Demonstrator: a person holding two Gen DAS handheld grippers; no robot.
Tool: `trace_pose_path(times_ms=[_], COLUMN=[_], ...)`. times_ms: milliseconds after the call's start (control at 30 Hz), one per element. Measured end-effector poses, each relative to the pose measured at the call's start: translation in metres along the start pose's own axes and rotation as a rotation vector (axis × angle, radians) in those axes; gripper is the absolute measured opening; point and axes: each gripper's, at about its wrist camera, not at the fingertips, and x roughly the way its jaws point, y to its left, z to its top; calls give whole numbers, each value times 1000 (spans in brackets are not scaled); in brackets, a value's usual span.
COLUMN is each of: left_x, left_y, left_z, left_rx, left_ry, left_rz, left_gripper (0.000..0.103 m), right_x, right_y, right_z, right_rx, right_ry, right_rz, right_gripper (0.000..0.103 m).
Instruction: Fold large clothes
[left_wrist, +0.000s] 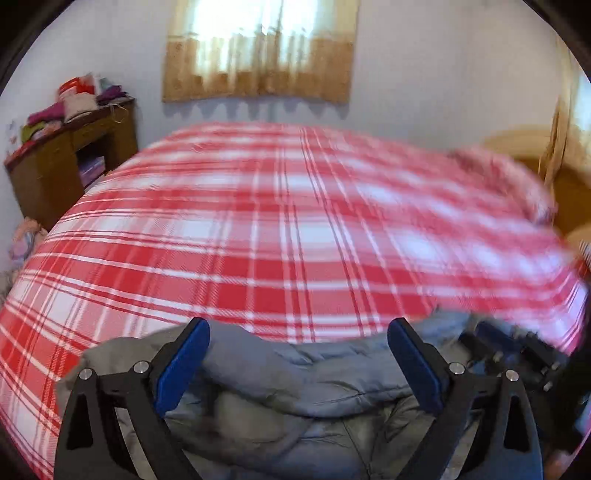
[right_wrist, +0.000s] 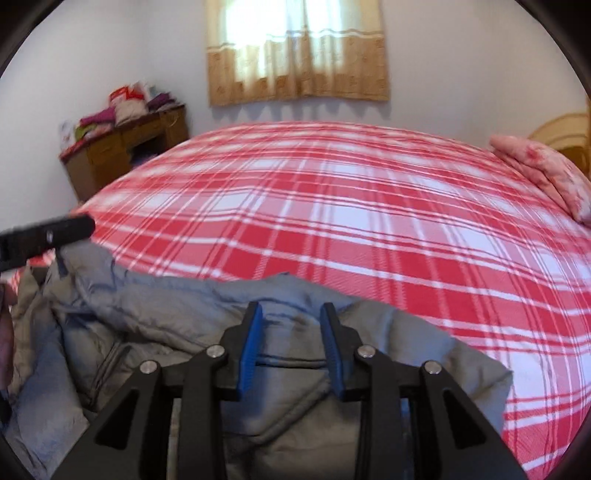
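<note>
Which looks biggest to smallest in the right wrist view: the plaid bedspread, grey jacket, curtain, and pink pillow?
1. plaid bedspread
2. grey jacket, though it lies nearest the camera, which enlarges it
3. curtain
4. pink pillow, partly cut off at the frame edge

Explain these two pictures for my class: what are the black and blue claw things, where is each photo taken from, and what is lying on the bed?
There is no robot here. A person holds a hand tool in each hand, each with two blue-padded fingers and a wide-angle camera looking along them. One picture is from the left tool, the other from the right. A grey padded jacket lies crumpled on the near edge of a bed with a red plaid cover. The left gripper stands wide open above the jacket, gripping nothing. The right gripper is narrower, with jacket fabric between its fingers; whether it pinches is unclear. A pink pillow lies at the far right.
</note>
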Motion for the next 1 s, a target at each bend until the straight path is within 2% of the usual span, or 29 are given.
trace_pose_path(times_ms=[67, 100, 167, 333, 1000], left_x=[23, 32, 45, 49, 58], left_y=[-5, -4, 4, 4, 2], left_z=[-9, -15, -25, -34, -36], left_rx=[44, 41, 4, 13, 33], left_ry=[54, 79, 112, 95, 109], left_rz=[92, 112, 92, 98, 127], left_gripper=[97, 97, 97, 97, 99], right_x=[8, 9, 15, 25, 30], right_y=[-2, -1, 2, 5, 11], right_z=[1, 1, 1, -2, -3], right_rx=[14, 13, 0, -13, -48], right_ry=[35, 40, 67, 121, 143], right_rz=[7, 8, 18, 22, -15], right_gripper=[35, 35, 36, 36, 36])
